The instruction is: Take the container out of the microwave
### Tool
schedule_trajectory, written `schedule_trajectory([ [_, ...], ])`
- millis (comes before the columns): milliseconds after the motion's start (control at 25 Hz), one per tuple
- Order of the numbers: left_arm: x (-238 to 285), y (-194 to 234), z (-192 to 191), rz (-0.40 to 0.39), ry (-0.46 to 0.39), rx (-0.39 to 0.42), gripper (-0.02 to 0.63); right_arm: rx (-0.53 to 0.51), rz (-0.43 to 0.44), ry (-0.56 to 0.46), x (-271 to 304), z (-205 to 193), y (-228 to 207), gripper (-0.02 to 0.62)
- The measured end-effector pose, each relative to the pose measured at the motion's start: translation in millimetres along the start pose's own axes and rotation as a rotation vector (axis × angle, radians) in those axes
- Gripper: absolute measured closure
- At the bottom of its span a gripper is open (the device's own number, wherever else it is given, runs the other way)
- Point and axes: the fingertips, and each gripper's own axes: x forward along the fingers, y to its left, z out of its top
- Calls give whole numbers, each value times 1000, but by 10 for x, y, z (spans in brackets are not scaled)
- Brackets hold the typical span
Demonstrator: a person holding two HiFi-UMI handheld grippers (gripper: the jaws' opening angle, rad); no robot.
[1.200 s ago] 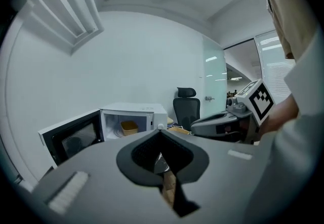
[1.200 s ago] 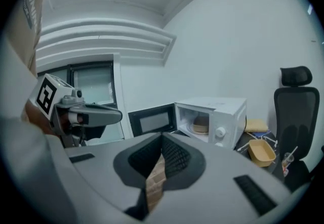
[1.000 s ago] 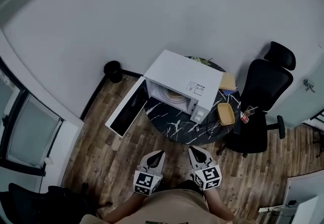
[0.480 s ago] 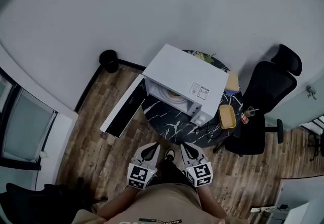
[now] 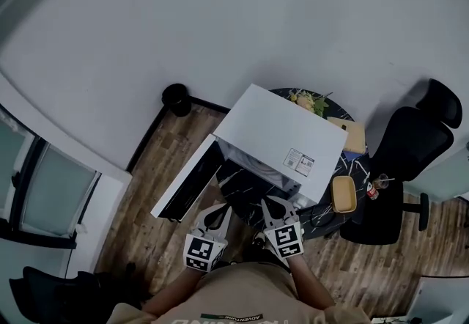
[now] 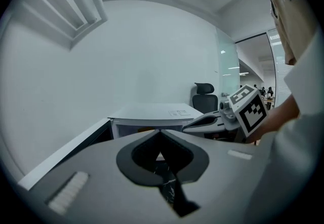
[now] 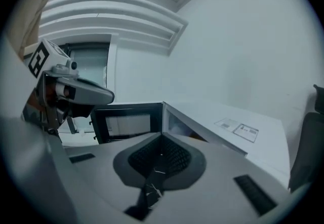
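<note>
A white microwave point(image 5: 282, 143) stands on a round dark marble table point(image 5: 245, 187), its door point(image 5: 187, 179) swung open to the left. In the head view the microwave's top hides its cavity and the container. The left gripper view shows only a tan sliver point(image 6: 147, 129) inside the opening. My left gripper point(image 5: 217, 217) and right gripper point(image 5: 276, 210) hover side by side just before the open front. Both are shut with nothing in them, tips together point(image 6: 160, 132) point(image 7: 162, 137).
A yellow tray point(image 5: 343, 193) and a small bottle point(image 5: 377, 187) sit on the table right of the microwave, a tan item point(image 5: 352, 135) and greens point(image 5: 308, 102) behind. A black office chair point(image 5: 418, 146) stands at right, a black bin point(image 5: 176, 99) by the wall.
The person has stepped closer; both grippers now sit at the microwave's open front. The dish seen inside earlier is now hidden under the microwave's top.
</note>
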Motion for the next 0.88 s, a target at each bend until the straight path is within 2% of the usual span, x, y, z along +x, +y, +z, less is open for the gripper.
schedule_trajectory([
  [160, 278, 32, 17, 3, 3, -39, 600, -44, 16, 32, 203, 22, -163, 587],
  [320, 374, 121, -59, 12, 31, -60, 600, -77, 17, 104, 433, -118, -239, 588],
  [600, 339, 382, -169, -5, 39, -89, 600, -252, -89, 253, 916, -511, -304, 586],
  [880, 336, 438, -292, -76, 67, -87, 600, -632, -166, 436, 1483, -913, -471, 586],
])
